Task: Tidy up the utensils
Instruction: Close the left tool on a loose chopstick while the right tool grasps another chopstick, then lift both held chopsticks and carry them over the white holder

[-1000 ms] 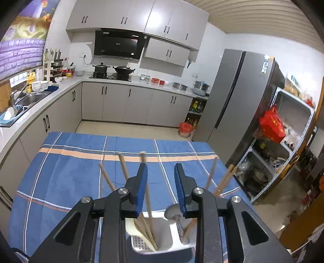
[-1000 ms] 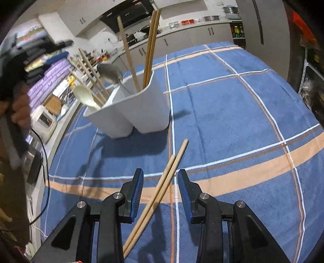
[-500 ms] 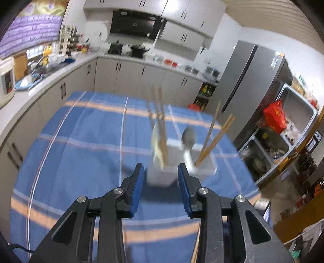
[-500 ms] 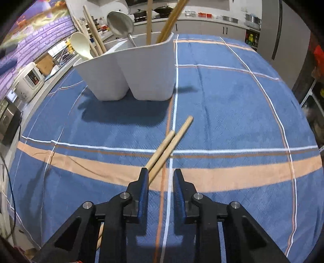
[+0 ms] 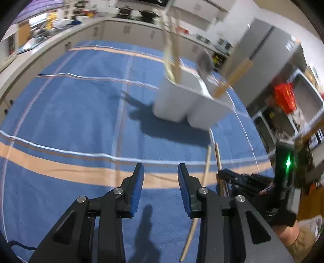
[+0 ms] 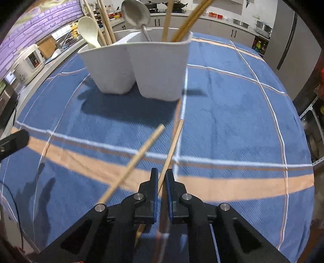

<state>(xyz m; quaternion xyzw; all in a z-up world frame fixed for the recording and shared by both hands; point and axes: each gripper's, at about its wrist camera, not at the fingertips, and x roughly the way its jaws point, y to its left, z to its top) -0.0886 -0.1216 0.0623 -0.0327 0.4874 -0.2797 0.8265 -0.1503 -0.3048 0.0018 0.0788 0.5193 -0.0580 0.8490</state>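
Observation:
A white two-compartment utensil holder (image 6: 141, 66) (image 5: 186, 105) stands on the blue checked cloth, with chopsticks, a metal spoon (image 6: 135, 14) and a pale spoon (image 6: 88, 30) in it. My right gripper (image 6: 161, 172) (image 5: 220, 176) is closing; its pads pinch one wooden chopstick (image 6: 172, 145) that points at the holder. A second chopstick (image 6: 133, 159) (image 5: 206, 172) lies loose on the cloth, splayed to the left. My left gripper (image 5: 161, 168) hangs open just left of both chopsticks, nothing between its fingers.
The cloth (image 6: 232, 113) covers the whole table, which drops off at the right edge. A rice cooker (image 6: 30, 60) and counters stand to the left. A fridge (image 5: 263, 60) and a cluttered shelf rack (image 5: 287, 113) are beyond the table. A person's hand (image 5: 293, 238) holds the right gripper.
My left gripper came down from above the holder to low over the cloth. My right gripper's jaws narrowed onto one chopstick, and the pair that lay side by side has splayed apart.

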